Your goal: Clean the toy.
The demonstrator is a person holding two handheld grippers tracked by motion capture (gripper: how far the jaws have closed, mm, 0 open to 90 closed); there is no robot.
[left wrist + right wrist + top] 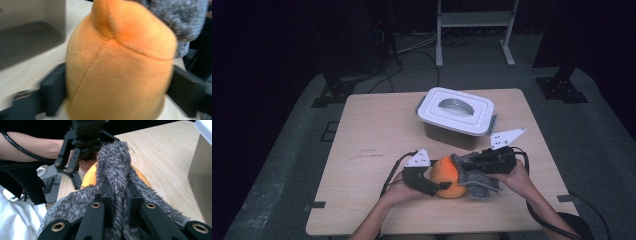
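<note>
A round orange plush toy (447, 175) with a grey fuzzy part (474, 172) lies near the table's front edge. My left gripper (443, 178) comes in from the left, and its two black jaws press on either side of the orange body (120, 75). My right gripper (469, 167) comes in from the right and is shut on a fold of the grey fuzzy fabric (115, 165), which rises between its jaws. In the right gripper view the orange body (90, 178) peeks out behind the grey fabric.
A grey box with a white lid and a grey handle (457, 112) stands just behind the toy, and its wall (25, 32) is close to the left gripper. The wooden table (372, 140) spreads out to the left. The person's forearms enter from the bottom edge.
</note>
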